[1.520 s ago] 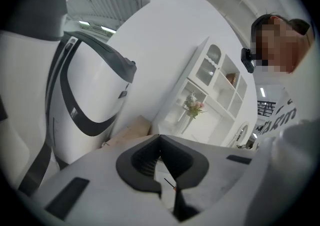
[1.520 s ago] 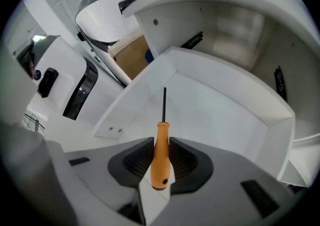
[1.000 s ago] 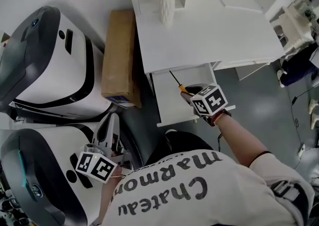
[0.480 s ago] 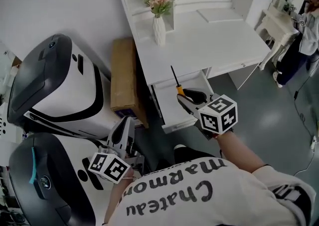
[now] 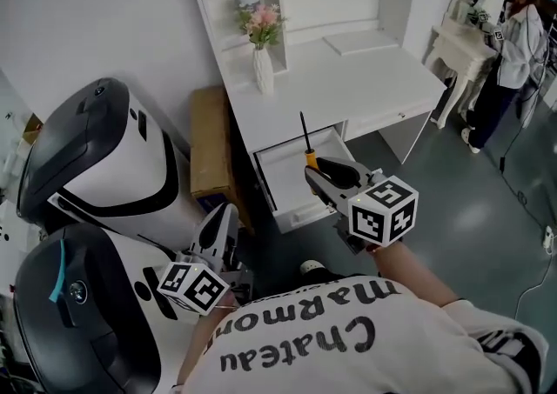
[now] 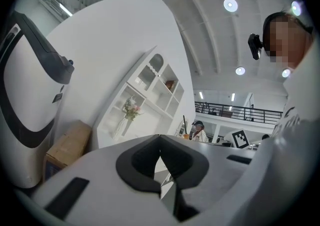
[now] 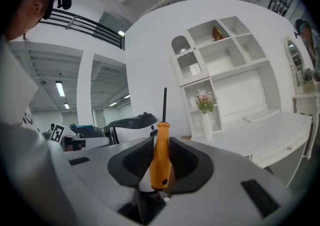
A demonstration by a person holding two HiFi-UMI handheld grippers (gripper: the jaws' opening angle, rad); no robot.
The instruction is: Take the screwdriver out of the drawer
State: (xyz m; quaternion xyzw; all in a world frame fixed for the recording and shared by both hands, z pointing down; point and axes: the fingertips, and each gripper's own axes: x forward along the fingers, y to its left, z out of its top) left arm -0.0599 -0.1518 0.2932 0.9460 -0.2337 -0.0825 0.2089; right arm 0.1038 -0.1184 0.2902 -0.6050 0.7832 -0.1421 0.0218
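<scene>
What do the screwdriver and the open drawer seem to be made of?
The screwdriver: the orange handle looks like smooth moulded plastic with a soft sheen; the thin dark shaft is probably metal with a blackened finish. The drawer: flat, even matte white like the desk, so likely painted wood or board; the pictures cannot say which.
</scene>
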